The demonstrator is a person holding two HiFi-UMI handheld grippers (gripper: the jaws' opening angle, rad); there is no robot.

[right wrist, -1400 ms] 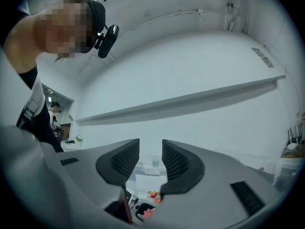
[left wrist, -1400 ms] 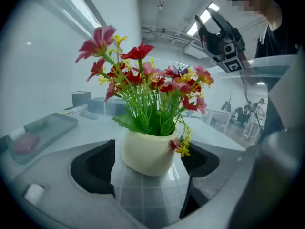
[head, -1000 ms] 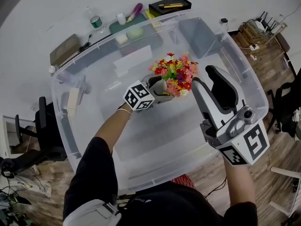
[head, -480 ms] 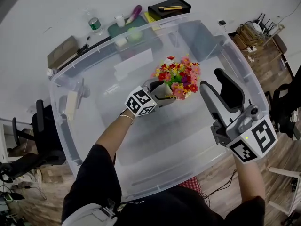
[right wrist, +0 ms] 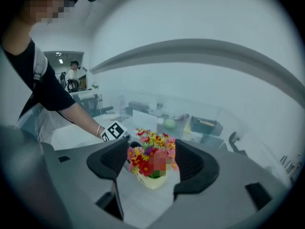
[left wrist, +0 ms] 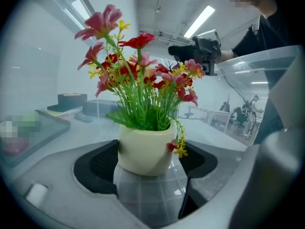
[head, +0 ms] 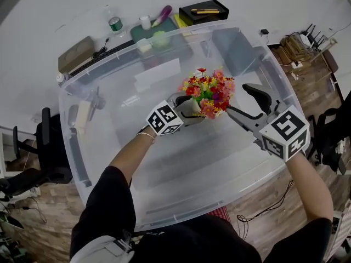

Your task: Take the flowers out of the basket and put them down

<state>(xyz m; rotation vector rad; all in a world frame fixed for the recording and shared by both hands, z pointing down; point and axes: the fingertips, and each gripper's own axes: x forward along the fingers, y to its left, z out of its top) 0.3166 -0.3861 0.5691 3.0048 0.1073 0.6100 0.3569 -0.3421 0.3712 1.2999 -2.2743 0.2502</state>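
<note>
Flowers (head: 207, 89): red, pink and yellow blooms on thin green stems, artificial-looking. They stand in a smooth, rounded cream pot (left wrist: 145, 149), low inside the clear, hard-walled basket (head: 70, 141). My left hand-held gripper (left wrist: 148, 163) reaches in level, pads clamped on the pot's sides. My right hand-held gripper (head: 237, 99) sits just beside the blooms, jaws opening and pressing on nothing.

Along the far side of a white counter (head: 55, 15) sit a black tray (head: 219, 10) holding a yellow pen (head: 204, 10), a purple object (head: 163, 14) beside a green mat (head: 148, 32), a small white cup (head: 145, 22), a green-capped bottle (head: 115, 24) and a flat brown box (head: 75, 53). A black office chair (head: 46, 147) stands at the left on a wood floor (head: 33, 201) — at the far right lies a tangle of cables (head: 299, 41).
</note>
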